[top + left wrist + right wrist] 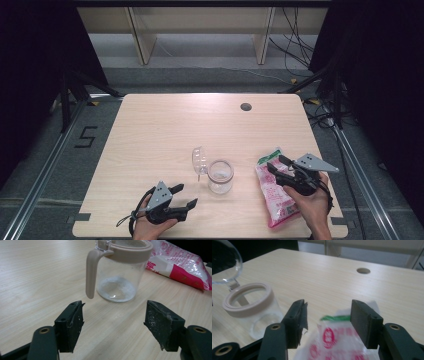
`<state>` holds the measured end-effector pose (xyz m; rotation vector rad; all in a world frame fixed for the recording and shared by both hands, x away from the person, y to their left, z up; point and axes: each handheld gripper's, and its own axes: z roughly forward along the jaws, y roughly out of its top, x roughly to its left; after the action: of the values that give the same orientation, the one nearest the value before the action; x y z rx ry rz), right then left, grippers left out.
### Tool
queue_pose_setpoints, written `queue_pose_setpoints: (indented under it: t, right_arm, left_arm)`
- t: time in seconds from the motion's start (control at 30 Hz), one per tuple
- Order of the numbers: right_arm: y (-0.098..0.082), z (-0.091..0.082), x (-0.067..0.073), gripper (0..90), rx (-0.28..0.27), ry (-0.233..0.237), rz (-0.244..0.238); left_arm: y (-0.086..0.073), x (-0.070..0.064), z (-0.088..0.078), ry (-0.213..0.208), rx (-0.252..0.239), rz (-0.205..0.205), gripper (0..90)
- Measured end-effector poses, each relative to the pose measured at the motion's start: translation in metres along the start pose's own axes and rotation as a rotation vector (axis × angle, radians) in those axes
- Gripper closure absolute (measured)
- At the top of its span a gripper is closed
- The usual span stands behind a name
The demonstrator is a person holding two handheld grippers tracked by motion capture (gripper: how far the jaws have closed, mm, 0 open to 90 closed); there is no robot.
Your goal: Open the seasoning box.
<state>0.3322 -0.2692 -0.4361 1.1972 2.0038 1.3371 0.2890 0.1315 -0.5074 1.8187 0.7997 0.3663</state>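
Your right tongs (278, 167) stand apart over the top of the bag (276, 196), which lies flat near the desk's (160, 125) right edge, beside the open jar (220, 176). The bag looks soft, light and slippery; pinch its top seam. Its red print is too blurred to read. Left tongs (185, 196) gape, empty.
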Motion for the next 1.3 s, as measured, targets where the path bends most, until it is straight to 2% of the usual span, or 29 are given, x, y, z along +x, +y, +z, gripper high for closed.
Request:
queue_pose_setpoints:
  t: [0.03,0.07,0.13,0.2,0.23,0.27,0.33,0.37,0.47,0.5,0.53,0.57,0.6,0.63,0.67,0.7,0.77,0.8,0.83,0.9,0.97,1.0,1.07,1.1,1.13,1.17,1.2,1.23,1.3]
  right_arm:
    - [-0.003,-0.001,-0.004,45.1,0.011,0.006,0.028]
    - [-0.005,-0.002,-0.011,44.4,0.034,-0.008,0.009]
    - [-0.011,-0.003,-0.018,42.3,0.045,-0.031,0.050]
    - [-0.016,-0.003,-0.027,40.4,0.056,-0.059,0.055]
    - [-0.017,-0.004,-0.029,40.4,0.060,-0.057,0.094]
    - [-0.019,-0.003,-0.036,40.4,0.055,-0.040,0.070]
    - [-0.022,-0.001,-0.040,39.7,0.067,-0.045,0.115]
    - [-0.024,0.001,-0.045,38.5,0.072,-0.042,0.088]
    - [-0.026,0.005,-0.049,36.0,0.114,-0.056,0.102]
    - [-0.026,0.005,-0.047,36.3,0.146,-0.055,0.140]
    - [-0.027,0.008,-0.048,36.4,0.128,-0.042,0.124]
    - [-0.027,0.009,-0.046,36.3,0.145,-0.038,0.140]
    - [-0.027,0.011,-0.047,36.5,0.153,-0.043,0.120]
    - [-0.027,0.012,-0.045,37.6,0.170,-0.041,0.141]
    - [-0.028,0.014,-0.048,38.6,0.166,-0.039,0.113]
    - [-0.028,0.015,-0.048,39.2,0.189,-0.037,0.115]
    - [-0.032,0.020,-0.051,45.2,0.185,-0.010,0.117]
    - [-0.033,0.021,-0.049,48.4,0.217,-0.017,0.149]
    - [-0.035,0.023,-0.053,53.5,0.220,-0.015,0.118]
    - [-0.038,0.023,-0.053,65.7,0.209,0.025,0.176]
    - [-0.039,0.020,-0.055,73.3,0.220,0.020,0.167]
    - [-0.039,0.020,-0.058,77.9,0.195,0.033,0.145]
    - [-0.040,0.018,-0.060,82.4,0.182,0.032,0.139]
    - [-0.040,0.016,-0.058,85.3,0.189,0.030,0.168]
    - [-0.041,0.015,-0.061,87.3,0.170,0.036,0.137]
    - [-0.041,0.013,-0.059,88.2,0.176,0.025,0.149]
    - [-0.041,0.011,-0.061,88.7,0.181,0.017,0.119]
    - [-0.042,0.008,-0.059,89.2,0.188,0.005,0.149]
    - [-0.044,0.005,-0.063,89.6,0.178,0.004,0.118]
  left_arm:
    - [0.000,-0.001,0.000,0.001,0.005,0.004,30.3]
    - [0.001,-0.002,0.001,0.000,0.003,0.002,30.2]
    - [0.001,-0.005,0.003,-0.006,0.008,0.006,30.1]
    - [0.001,-0.006,0.004,-0.008,0.026,0.020,30.1]
    - [0.001,-0.005,0.005,-0.021,0.019,0.033,30.1]
    - [0.000,-0.007,0.006,-0.015,0.025,0.015,30.1]
    - [0.001,-0.008,0.007,-0.022,0.023,0.009,30.1]
    - [0.001,-0.009,0.006,-0.013,0.030,0.015,30.0]
    - [0.001,-0.010,0.007,-0.026,0.014,0.015,30.0]
    - [0.001,-0.010,0.007,-0.028,0.011,0.014,29.9]
    - [0.001,-0.010,0.007,-0.025,0.023,0.020,29.8]
    - [0.001,-0.009,0.007,-0.019,0.032,0.030,29.7]
    - [0.001,-0.010,0.007,-0.011,0.032,0.027,29.7]
    - [0.001,-0.011,0.007,-0.020,0.026,0.019,29.7]
    - [0.001,-0.011,0.008,-0.024,0.029,0.023,29.6]
    - [0.001,-0.012,0.008,-0.030,0.024,0.020,29.5]
    - [0.000,-0.012,0.009,-0.035,0.020,0.017,29.4]
    - [0.000,-0.013,0.010,-0.033,0.020,0.014,29.4]
    - [0.001,-0.012,0.009,-0.034,0.026,0.019,29.4]
    - [0.001,-0.013,0.010,-0.033,0.021,0.014,29.3]
    - [0.000,-0.013,0.010,-0.036,0.030,0.022,29.3]
    - [0.001,-0.014,0.009,-0.027,0.037,0.022,29.3]
    - [0.000,-0.014,0.010,-0.030,0.033,0.019,29.3]
    - [0.000,-0.014,0.010,-0.030,0.029,0.013,29.3]
    - [0.000,-0.013,0.009,-0.030,0.036,0.025,29.4]
    - [0.000,-0.013,0.009,-0.036,0.029,0.018,29.4]
    - [-0.001,-0.014,0.010,-0.024,0.016,0.012,29.4]
    - [0.000,-0.013,0.009,-0.036,0.023,0.012,29.4]
    - [0.000,-0.013,0.008,-0.034,0.018,0.015,29.4]
